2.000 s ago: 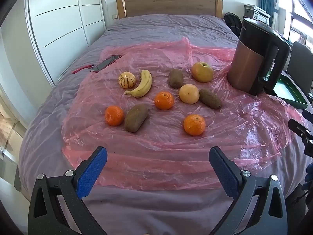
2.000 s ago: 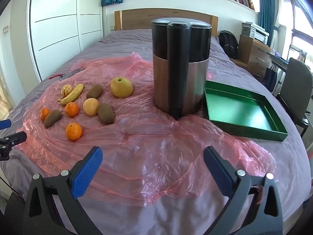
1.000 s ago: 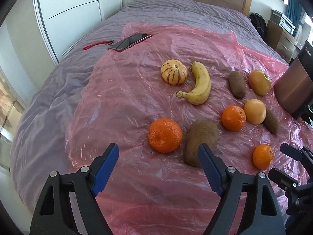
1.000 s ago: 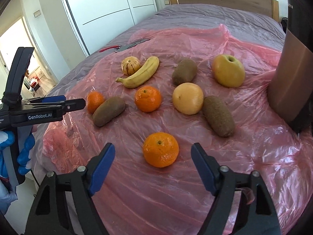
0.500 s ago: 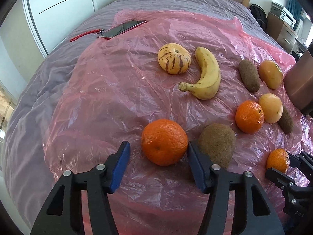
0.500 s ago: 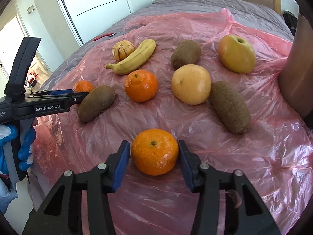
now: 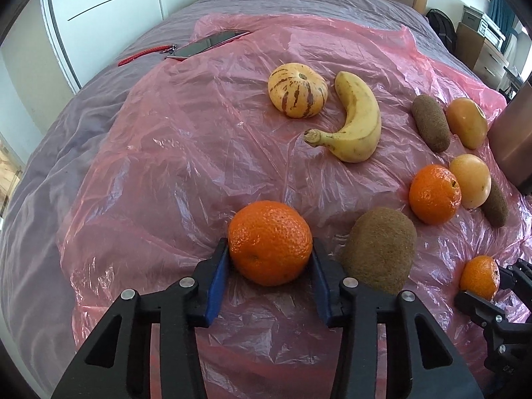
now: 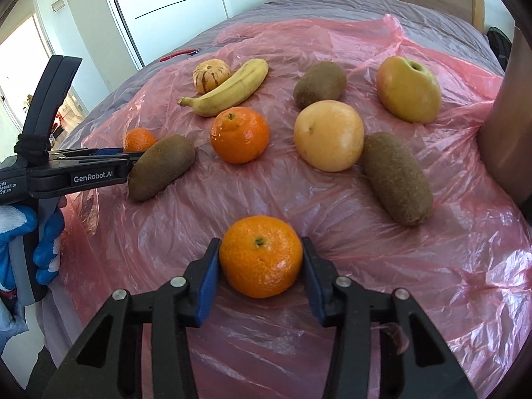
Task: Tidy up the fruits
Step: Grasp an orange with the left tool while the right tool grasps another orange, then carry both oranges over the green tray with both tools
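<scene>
Fruit lies scattered on a pink plastic sheet [image 7: 186, 153] over a bed. My left gripper [image 7: 269, 246] has its jaws closing on a tangerine [image 7: 270, 242], and both blue pads touch its sides. A kiwi [image 7: 379, 254] lies just right of it. In the right wrist view my right gripper [image 8: 260, 249] is likewise closing on another tangerine [image 8: 261, 256], pads against it. Both tangerines rest on the sheet. A third tangerine [image 8: 239, 134], a banana [image 8: 229, 88], a striped melon [image 8: 211, 74], an apple [image 8: 409, 89], a pale round fruit [image 8: 328, 135] and two more kiwis [image 8: 397, 183] lie beyond.
A brown metal kettle [image 8: 508, 133] stands at the right edge of the sheet. A phone [image 7: 209, 45] and a red lanyard [image 7: 146, 55] lie on the grey bedcover at the far left. A blue-gloved hand [image 8: 46, 242] holds the left gripper.
Both grippers came down toward the sheet and their jaws narrowed from wide open until the pads met a tangerine each. No fruit has shifted.
</scene>
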### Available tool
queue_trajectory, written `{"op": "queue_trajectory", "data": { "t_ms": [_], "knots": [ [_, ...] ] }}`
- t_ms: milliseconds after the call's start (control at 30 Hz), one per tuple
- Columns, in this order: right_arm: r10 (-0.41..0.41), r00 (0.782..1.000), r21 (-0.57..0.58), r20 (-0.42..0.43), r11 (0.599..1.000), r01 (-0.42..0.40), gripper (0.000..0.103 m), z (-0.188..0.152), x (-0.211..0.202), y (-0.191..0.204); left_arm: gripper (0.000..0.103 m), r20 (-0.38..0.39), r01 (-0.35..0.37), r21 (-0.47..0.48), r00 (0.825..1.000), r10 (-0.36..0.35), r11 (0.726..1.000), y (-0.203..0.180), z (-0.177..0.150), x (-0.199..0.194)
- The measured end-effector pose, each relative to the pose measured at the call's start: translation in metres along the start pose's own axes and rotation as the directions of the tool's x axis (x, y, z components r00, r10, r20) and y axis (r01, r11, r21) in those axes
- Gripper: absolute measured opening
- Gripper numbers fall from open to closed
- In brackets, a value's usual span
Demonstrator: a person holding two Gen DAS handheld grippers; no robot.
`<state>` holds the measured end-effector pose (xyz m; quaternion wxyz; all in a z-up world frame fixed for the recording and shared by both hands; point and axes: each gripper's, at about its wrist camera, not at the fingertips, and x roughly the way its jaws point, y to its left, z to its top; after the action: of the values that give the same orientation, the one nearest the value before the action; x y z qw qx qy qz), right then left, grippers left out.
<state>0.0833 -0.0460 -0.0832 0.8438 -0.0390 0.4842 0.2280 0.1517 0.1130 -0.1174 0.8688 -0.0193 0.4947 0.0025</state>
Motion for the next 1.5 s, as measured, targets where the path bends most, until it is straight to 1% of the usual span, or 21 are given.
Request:
{"op": "queue_trajectory", "data": {
  "t_ms": [100,333,533,700,833,1000,1133,1233,1300,1400,1500],
  "knots": [
    [0.005,1.000,-0.003,-0.001,1.000,-0.005,0.053,0.001,-0.002,0.000,0.038,0.021,0.016,-0.035,1.000,-0.016,0.999,0.004,0.000,-0.007],
    [0.028,1.000,-0.001,0.010,1.000,-0.028,0.052,0.005,-0.015,0.001,0.038,0.076,0.005,-0.072,0.997,0.000,0.997,0.012,0.005,-0.034],
    [0.052,0.997,-0.008,0.049,0.999,-0.052,0.052,0.008,-0.039,0.004,0.038,0.115,-0.010,-0.088,0.993,0.020,0.996,0.013,0.005,-0.063],
    [0.062,0.994,0.000,0.086,0.998,-0.062,0.052,0.004,-0.071,-0.001,0.038,0.158,-0.013,-0.063,0.987,0.023,0.998,-0.001,0.006,-0.094],
    [0.048,0.993,0.020,0.106,0.999,-0.050,0.052,-0.006,-0.095,-0.015,0.038,0.195,0.014,-0.031,0.981,-0.008,0.999,-0.023,0.007,-0.120],
    [0.001,0.988,0.075,0.151,0.997,-0.012,0.052,-0.025,-0.135,-0.049,0.038,0.223,0.067,0.055,0.972,-0.078,0.996,-0.075,0.004,-0.151],
    [-0.066,0.978,0.147,0.196,0.988,0.037,0.052,-0.041,-0.171,-0.089,0.038,0.220,0.138,0.143,0.961,-0.168,0.980,-0.131,-0.001,-0.172],
    [-0.133,0.965,0.208,0.225,0.974,0.086,0.052,-0.052,-0.196,-0.124,0.038,0.214,0.184,0.226,0.949,-0.233,0.957,-0.178,-0.004,-0.186],
    [-0.190,0.952,0.252,0.240,0.959,0.128,0.052,-0.059,-0.215,-0.151,0.038,0.206,0.212,0.278,0.940,-0.274,0.937,-0.210,-0.006,-0.193],
    [-0.265,0.928,0.321,0.263,0.931,0.175,0.052,-0.066,-0.239,-0.192,0.038,0.170,0.279,0.328,0.923,-0.346,0.903,-0.258,-0.004,-0.199],
    [-0.332,0.905,0.350,0.266,0.908,0.230,0.052,-0.067,-0.253,-0.226,0.038,0.154,0.322,0.385,0.902,-0.404,0.865,-0.310,0.001,-0.207]
  ]
}}
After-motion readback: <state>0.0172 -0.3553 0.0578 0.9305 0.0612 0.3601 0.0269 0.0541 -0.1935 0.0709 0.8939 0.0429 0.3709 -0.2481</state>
